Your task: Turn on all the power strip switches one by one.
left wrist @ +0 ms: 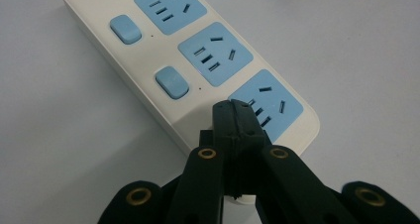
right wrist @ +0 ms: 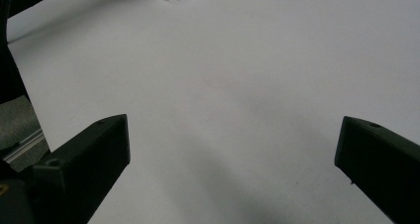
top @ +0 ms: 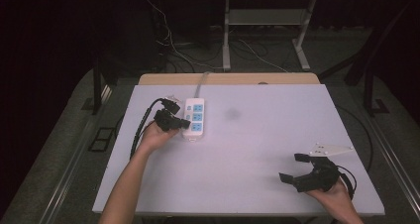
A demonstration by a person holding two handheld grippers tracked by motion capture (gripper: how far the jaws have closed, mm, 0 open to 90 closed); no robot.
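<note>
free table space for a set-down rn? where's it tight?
Widest bare patch: table middle, between the power strip and the right gripper, whose jaws stand open. The far right corner is also bare. Tight at the far left: the shut left gripper sits at the strip's near end, cables alongside.

High view overhead, facing forward-down; gripper views close, low; all share power strip (top: 194,117), table (top: 257,149).
</note>
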